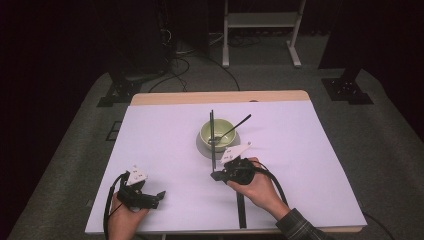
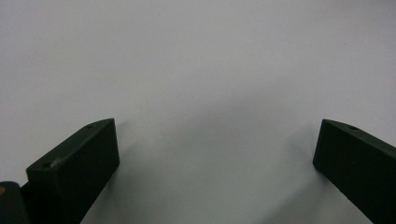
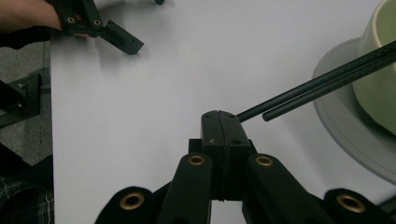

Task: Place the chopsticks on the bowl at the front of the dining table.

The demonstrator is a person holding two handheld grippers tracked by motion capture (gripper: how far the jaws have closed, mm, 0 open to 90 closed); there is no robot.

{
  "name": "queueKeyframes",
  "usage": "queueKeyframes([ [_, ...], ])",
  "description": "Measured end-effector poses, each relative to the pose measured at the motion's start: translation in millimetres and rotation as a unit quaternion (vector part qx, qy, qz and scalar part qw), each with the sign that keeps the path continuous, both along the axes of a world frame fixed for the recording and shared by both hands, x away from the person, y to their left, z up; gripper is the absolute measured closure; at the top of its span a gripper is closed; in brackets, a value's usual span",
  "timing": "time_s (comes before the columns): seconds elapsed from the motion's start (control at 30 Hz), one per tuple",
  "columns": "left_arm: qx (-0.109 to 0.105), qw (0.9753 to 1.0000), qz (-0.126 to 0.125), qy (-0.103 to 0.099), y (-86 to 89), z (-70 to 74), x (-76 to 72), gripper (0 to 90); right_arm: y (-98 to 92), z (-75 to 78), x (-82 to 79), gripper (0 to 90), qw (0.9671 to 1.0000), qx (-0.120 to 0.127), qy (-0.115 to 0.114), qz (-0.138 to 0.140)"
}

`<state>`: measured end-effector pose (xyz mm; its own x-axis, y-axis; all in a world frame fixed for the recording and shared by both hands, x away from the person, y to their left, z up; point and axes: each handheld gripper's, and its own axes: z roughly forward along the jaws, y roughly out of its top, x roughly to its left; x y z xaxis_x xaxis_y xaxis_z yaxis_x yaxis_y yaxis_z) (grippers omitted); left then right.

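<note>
A pale green bowl (image 1: 222, 127) stands on a grey plate (image 1: 202, 147) at mid-table. Two black chopsticks (image 1: 212, 145) lie across the bowl, pointing toward me, and a dark spoon (image 1: 239, 123) leans in it. My right gripper (image 1: 216, 176) is at the chopsticks' near ends. In the right gripper view its jaws (image 3: 218, 116) are pressed together, with the chopsticks' (image 3: 317, 86) tips just beside the jaw tip, not between the jaws. The bowl (image 3: 379, 70) and plate (image 3: 345, 123) are at that view's right. My left gripper (image 1: 157, 196) rests open near the front left, with bare table between its jaws (image 2: 215, 154).
The white tabletop (image 1: 165, 140) has free room left and right of the bowl. A dark strip (image 1: 241, 212) runs toward the front edge under my right forearm. Stand legs (image 1: 260, 35) and cables are on the floor beyond the table.
</note>
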<state>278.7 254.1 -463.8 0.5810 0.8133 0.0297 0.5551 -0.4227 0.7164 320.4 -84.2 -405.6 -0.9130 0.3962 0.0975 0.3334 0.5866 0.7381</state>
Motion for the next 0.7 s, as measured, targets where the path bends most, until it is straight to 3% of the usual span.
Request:
queueKeyframes([
  [0.53,-0.001,1.0,0.0,0.001,-0.1,0.0,-0.1,0.0,-1.3,-1.2,7.4,89.9,0.9999,-0.001,-0.001,-0.015],
  [0.7,0.0,1.0,0.0,0.0,0.0,0.0,0.0,0.0,-2.9,-1.0,4.0,89.8,1.0,0.0,-0.003,-0.008],
])
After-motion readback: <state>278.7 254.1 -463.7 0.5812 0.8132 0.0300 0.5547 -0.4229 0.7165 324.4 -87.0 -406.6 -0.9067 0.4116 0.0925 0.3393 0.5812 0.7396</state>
